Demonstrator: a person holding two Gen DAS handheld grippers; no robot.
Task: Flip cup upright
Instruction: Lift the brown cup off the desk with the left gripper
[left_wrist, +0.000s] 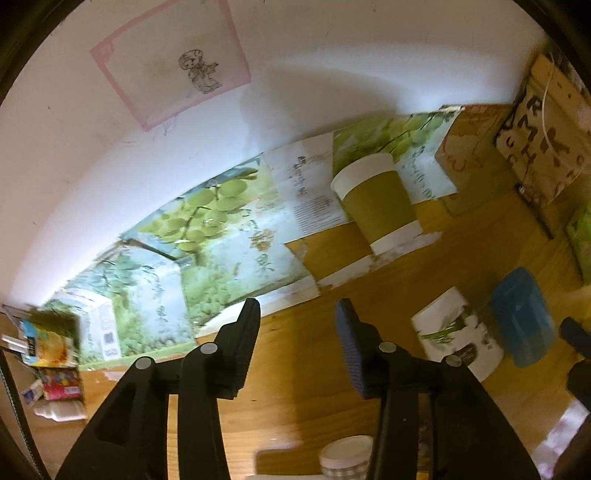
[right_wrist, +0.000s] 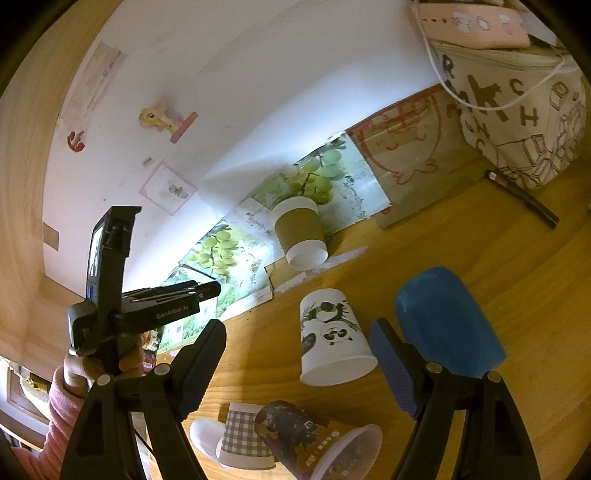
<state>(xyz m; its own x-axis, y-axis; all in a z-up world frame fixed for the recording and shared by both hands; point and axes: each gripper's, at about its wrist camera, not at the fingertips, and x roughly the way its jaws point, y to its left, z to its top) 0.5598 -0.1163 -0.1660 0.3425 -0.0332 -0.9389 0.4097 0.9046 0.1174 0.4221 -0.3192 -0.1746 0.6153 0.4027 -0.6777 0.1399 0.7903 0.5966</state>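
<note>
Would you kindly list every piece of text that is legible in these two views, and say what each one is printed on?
"GenRobot.AI": white lettering on the black handheld left tool.
"R", "C", "H", "K": scattered brown letters on the cream canvas tote bag; they form no word that I can read.
Chinese characters on the green grape-print cardboard boxes: too blurred to read.
Small print on the dark patterned paper cup: too small to read.

Left gripper (left_wrist: 297, 325) and right gripper (right_wrist: 297, 350), jaws apart, both empty.
</note>
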